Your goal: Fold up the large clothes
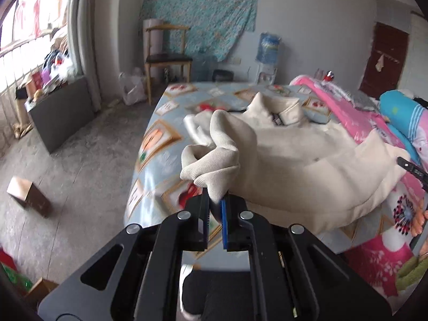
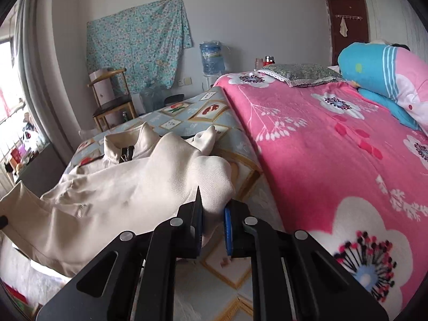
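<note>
The bed (image 2: 307,139) fills the scene, a pink floral quilt (image 2: 321,160) on its right and a blue patterned sheet (image 1: 160,139) on its left. On that sheet lies the cream jacket (image 1: 307,160), collar at the far end, its near edge raised off the bed. The 2 tools hold it there: the left tool (image 1: 214,204) is clenched on a ribbed cuff (image 1: 211,160), and the right tool (image 2: 213,214) is clenched on the jacket's other ribbed corner (image 2: 214,176).

Left wrist camera looks down along its fingers across the bed (image 1: 149,144) from its near-left edge, right wrist camera likewise from further right, both close above the cream jacket (image 1: 307,157), sharing jacket, chair (image 2: 112,101), far wall.
</note>
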`<state>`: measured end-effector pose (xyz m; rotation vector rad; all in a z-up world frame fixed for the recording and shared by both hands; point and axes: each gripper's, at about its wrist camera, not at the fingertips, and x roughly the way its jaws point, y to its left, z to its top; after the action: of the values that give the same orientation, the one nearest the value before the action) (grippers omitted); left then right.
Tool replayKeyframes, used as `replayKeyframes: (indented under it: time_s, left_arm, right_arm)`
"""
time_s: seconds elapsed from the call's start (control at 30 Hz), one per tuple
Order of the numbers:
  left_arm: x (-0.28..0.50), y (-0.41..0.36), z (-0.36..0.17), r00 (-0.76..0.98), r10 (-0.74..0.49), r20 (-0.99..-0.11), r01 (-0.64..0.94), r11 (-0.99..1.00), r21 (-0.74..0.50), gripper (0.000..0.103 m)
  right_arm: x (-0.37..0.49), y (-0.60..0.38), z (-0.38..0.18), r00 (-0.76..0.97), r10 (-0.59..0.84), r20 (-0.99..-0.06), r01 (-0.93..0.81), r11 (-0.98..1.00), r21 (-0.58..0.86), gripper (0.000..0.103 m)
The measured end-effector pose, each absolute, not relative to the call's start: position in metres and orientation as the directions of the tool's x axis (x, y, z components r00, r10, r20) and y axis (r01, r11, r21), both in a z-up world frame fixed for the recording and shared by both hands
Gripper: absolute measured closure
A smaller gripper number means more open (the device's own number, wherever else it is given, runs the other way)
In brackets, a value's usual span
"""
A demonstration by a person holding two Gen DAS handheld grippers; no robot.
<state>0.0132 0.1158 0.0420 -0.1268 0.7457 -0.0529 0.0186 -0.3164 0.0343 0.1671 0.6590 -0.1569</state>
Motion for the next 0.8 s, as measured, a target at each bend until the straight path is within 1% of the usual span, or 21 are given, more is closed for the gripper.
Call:
replayKeyframes:
  time_s: [0.07,0.1,0.13,0.17,0.2,0.23,0.27,0.33,0.37,0.43,0.5,0.53,0.57,0.6,0.63,0.67,0.7,0.73,0.8]
  left_arm:
    - [0.012,0.133,0.012,0.667,-0.112,-0.736,-0.026,0.985,-0.173,0.085]
    - [0.013,0.14,-0.002,0.636,-0.127,-0.761,-0.043,0.979,-0.199,0.079]
    - [0.014,0.147,-0.018,0.602,-0.142,-0.786,-0.063,0.973,-0.224,0.076]
    - [0.012,0.152,-0.028,0.584,-0.129,-0.802,-0.087,0.972,-0.22,0.07]
    - [0.006,0.156,-0.034,0.579,-0.099,-0.809,-0.114,0.973,-0.201,0.069]
    - [0.0,0.162,-0.035,0.589,-0.076,-0.804,-0.133,0.973,-0.189,0.068]
    - [-0.006,0.166,-0.034,0.603,-0.085,-0.793,-0.133,0.97,-0.205,0.064]
    - [-0.019,0.179,-0.026,0.644,-0.044,-0.764,-0.175,0.963,-0.203,0.064]
    - [-0.018,0.181,-0.021,0.656,-0.042,-0.753,-0.177,0.962,-0.208,0.064]
    - [-0.016,0.18,-0.013,0.678,-0.055,-0.733,-0.162,0.961,-0.223,0.064]
    - [-0.006,0.164,-0.006,0.687,-0.094,-0.721,-0.102,0.969,-0.224,0.064]
    - [-0.001,0.152,-0.004,0.686,-0.117,-0.718,-0.06,0.975,-0.216,0.064]
    - [0.006,0.139,-0.005,0.68,-0.141,-0.72,-0.022,0.977,-0.212,0.063]
    - [0.015,0.125,-0.007,0.664,-0.166,-0.729,0.019,0.978,-0.206,0.058]
    - [0.022,0.111,-0.01,0.648,-0.174,-0.741,0.044,0.981,-0.191,0.056]
    - [0.032,0.097,-0.015,0.631,-0.152,-0.761,0.062,0.987,-0.145,0.054]
    - [0.039,0.087,-0.02,0.622,-0.117,-0.775,0.068,0.993,-0.095,0.054]
    - [0.043,0.079,-0.024,0.617,-0.094,-0.781,0.075,0.995,-0.06,0.054]
    - [0.056,0.07,-0.037,0.601,-0.058,-0.797,0.079,0.997,-0.013,0.054]
  right_arm:
    - [0.02,-0.321,0.011,0.725,-0.078,-0.684,0.19,0.978,0.09,0.085]
    - [0.024,-0.328,-0.004,0.687,-0.061,-0.724,0.197,0.975,0.104,0.078]
    - [0.028,-0.336,-0.016,0.641,-0.053,-0.766,0.216,0.97,0.113,0.075]
    - [0.031,-0.348,-0.028,0.586,-0.077,-0.807,0.266,0.958,0.102,0.073]
    - [0.029,-0.362,-0.031,0.567,-0.059,-0.822,0.298,0.945,0.138,0.069]
    - [0.024,-0.375,-0.027,0.579,-0.019,-0.815,0.318,0.926,0.204,0.063]
    - [0.019,-0.383,-0.02,0.597,-0.011,-0.802,0.335,0.912,0.236,0.061]
    - [0.011,-0.391,-0.001,0.623,-0.069,-0.779,0.367,0.906,0.212,0.058]
    - [0.01,-0.39,0.005,0.632,-0.075,-0.771,0.361,0.909,0.208,0.058]
    - [0.012,-0.376,0.017,0.658,-0.011,-0.753,0.301,0.92,0.25,0.058]
    - [0.024,-0.344,0.023,0.659,0.087,-0.747,0.187,0.943,0.275,0.057]
    - [0.03,-0.322,0.024,0.646,0.131,-0.752,0.121,0.955,0.27,0.054]
    - [0.038,-0.294,0.023,0.619,0.187,-0.763,0.029,0.965,0.261,0.052]
    - [0.046,-0.267,0.02,0.585,0.241,-0.775,-0.058,0.965,0.257,0.051]
    - [0.053,-0.241,0.017,0.545,0.286,-0.788,-0.138,0.958,0.252,0.05]
    - [0.06,-0.212,0.013,0.5,0.316,-0.806,-0.218,0.947,0.236,0.049]
    - [0.061,-0.185,0.008,0.475,0.318,-0.821,-0.27,0.94,0.208,0.049]
    - [0.065,-0.161,0.002,0.459,0.3,-0.836,-0.314,0.935,0.163,0.049]
    - [0.067,-0.132,-0.005,0.451,0.288,-0.844,-0.355,0.926,0.126,0.049]
